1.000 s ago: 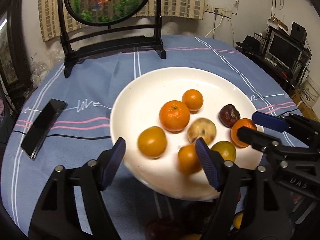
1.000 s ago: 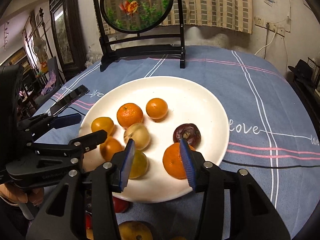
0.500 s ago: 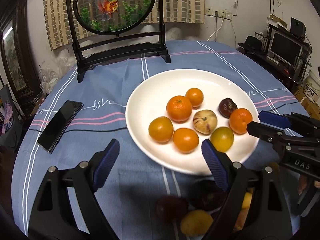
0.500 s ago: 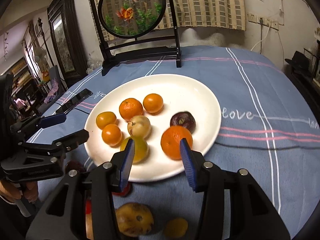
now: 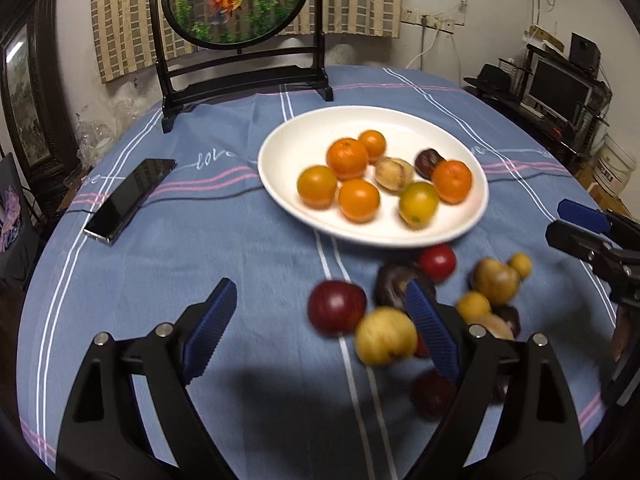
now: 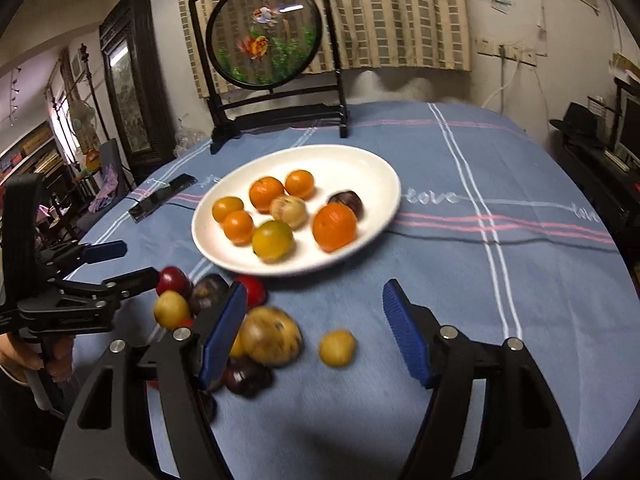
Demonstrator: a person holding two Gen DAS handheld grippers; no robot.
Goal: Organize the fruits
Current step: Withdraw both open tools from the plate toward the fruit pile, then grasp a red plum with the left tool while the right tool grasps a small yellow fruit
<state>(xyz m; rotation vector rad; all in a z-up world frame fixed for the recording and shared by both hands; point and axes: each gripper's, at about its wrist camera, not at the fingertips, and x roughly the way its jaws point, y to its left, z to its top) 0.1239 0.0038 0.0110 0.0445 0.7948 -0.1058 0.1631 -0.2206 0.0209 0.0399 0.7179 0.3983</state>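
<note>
Readable text: "love" is showing in white script on the blue striped cloth (image 5: 180, 248), once near the phone (image 5: 130, 200) and again right of the plate (image 6: 298, 266) in the right wrist view. A further partial word at the cloth's far right edge is cut off. No labels on the fruit.

Left tongs (image 5: 320, 326) are pointing steeply down over the surface, jaws released and wide, nothing pressing between the pads. The red apple (image 5: 336, 307) and a yellow fruit (image 5: 385, 336) are sitting inside the gap near the right pad, untouched as far as I can tell; blur is making contact hard to judge. A person's hand (image 6: 52, 354) is gripping the handle at lower left in the right wrist view.

Right tongs (image 6: 314, 330) are also angling down, jaws opening, nothing gripped. A small yellow fruit (image 6: 337, 347) is lying on the cloth in the gap, clear of both pads.

Counts: plate is holding eight pieces — five orange citrus, one yellow-green, one pale speckled, one dark purple. Loose pile on the cloth just in front of the plate: roughly nine or ten, mixed red, dark purple and yellow; exact count is blurred. One phone, one framed goldfish screen (image 5: 238, 2) standing at the back.
</note>
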